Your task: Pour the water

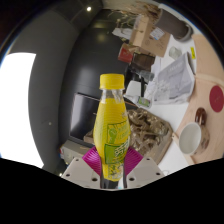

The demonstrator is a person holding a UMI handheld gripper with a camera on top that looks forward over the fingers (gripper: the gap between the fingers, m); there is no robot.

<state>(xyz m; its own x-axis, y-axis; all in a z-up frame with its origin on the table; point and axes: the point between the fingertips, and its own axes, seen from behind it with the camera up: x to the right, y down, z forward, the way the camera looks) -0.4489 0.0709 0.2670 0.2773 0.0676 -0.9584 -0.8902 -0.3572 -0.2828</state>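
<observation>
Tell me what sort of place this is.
Probably a cluttered household or office tabletop: scattered papers, a white cup and boxes beyond. The gripper holds a yellow-capped plastic bottle of yellow drink between its fingers.

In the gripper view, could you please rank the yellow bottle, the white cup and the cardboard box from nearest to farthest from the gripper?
1. Yellow bottle: between the fingers of the gripper, upright.
2. White cup: beyond the fingers, off to the right on the table.
3. Cardboard box: farthest, at the cluttered far end.

single gripper cam; looks forward along fingers [84, 170], close on bottle [112, 125]; cluttered table [165, 95] far right
</observation>
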